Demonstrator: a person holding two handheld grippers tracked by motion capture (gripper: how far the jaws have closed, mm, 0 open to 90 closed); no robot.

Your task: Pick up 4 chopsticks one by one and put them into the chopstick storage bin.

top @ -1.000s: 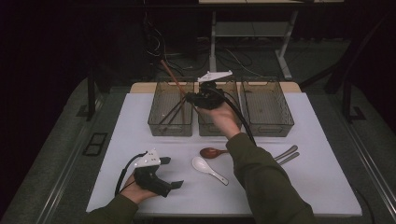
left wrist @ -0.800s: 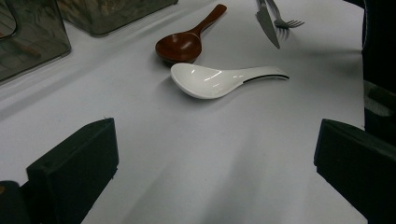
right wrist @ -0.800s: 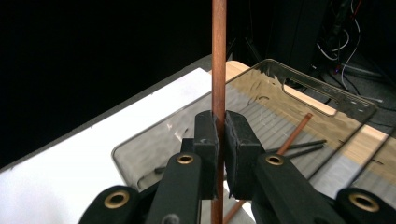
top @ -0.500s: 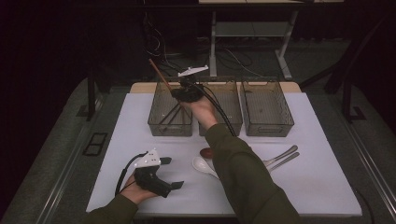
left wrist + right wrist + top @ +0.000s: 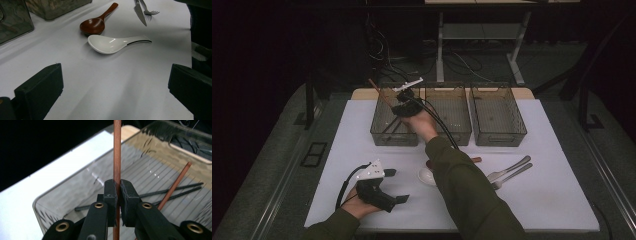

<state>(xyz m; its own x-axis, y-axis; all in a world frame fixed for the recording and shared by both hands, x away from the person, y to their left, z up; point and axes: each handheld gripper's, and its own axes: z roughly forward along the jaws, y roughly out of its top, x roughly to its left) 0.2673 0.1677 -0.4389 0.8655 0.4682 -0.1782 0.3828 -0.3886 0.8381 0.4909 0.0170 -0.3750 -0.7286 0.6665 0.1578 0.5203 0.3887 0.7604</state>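
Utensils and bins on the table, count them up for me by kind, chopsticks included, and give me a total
Spoons: 2, a brown wooden spoon and a white ceramic spoon
Knife: 1
Fork: 1
Brown chopsticks: 2, one clamped in the right gripper, one lying in the bin
Black chopsticks: 2, in the same bin
Clear bins: 3
Total: 11

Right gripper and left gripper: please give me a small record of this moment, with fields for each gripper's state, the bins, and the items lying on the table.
right gripper: shut on a brown chopstick, held over the left bin
left bin contents: one more brown chopstick and two black chopsticks
left gripper: open, fingers wide apart, low over the table
on table: brown spoon, white spoon, knife, fork
other bins: middle bin, right bin
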